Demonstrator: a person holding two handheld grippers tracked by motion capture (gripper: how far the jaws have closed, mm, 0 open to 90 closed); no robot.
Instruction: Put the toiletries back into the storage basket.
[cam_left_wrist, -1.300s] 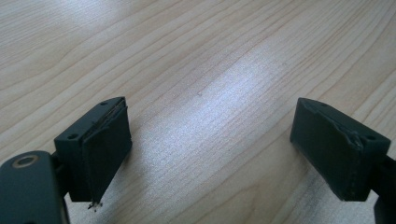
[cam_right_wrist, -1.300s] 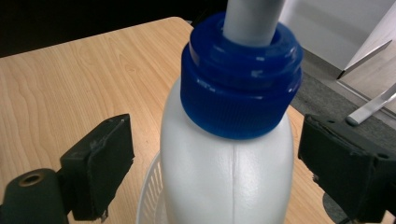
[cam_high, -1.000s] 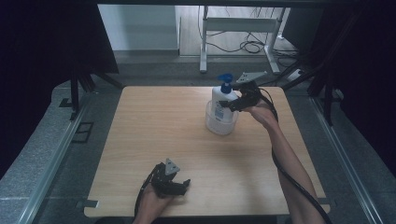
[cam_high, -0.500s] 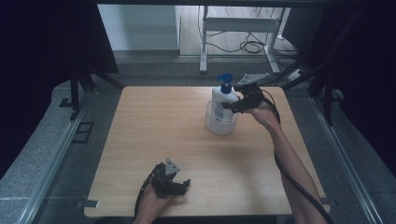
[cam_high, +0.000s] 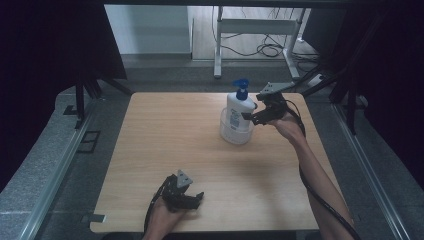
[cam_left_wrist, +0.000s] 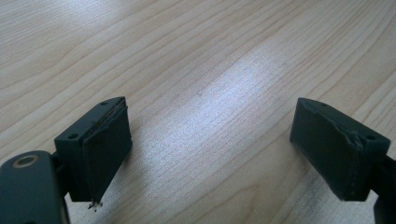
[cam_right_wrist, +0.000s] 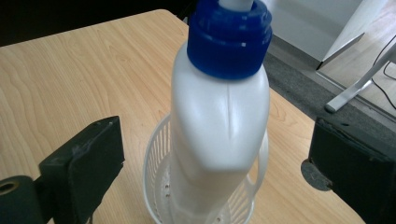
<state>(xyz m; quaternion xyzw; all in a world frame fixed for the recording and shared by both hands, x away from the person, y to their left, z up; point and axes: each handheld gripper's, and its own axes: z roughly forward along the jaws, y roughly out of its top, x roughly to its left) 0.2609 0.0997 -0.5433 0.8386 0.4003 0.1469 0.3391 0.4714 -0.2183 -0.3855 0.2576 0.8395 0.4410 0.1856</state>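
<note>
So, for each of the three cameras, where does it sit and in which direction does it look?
High view: above the person's side, facing forward and down on the table; both forearms, left gripper, right gripper.
Left gripper view: rides the left gripper, facing bare wood between open jaws.
Right gripper view: rides the right gripper, facing the bottle in its white basket.
Shared: high and right gripper views both show the bottle and basket.

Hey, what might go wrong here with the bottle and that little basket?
The tall pump bottle stands in a small white basket. The right gripper is open around it; a nudge from one side might tip it. Lifting the bottle may drag the light basket along. The left gripper rests open, far off, so it cannot steady anything.
</note>
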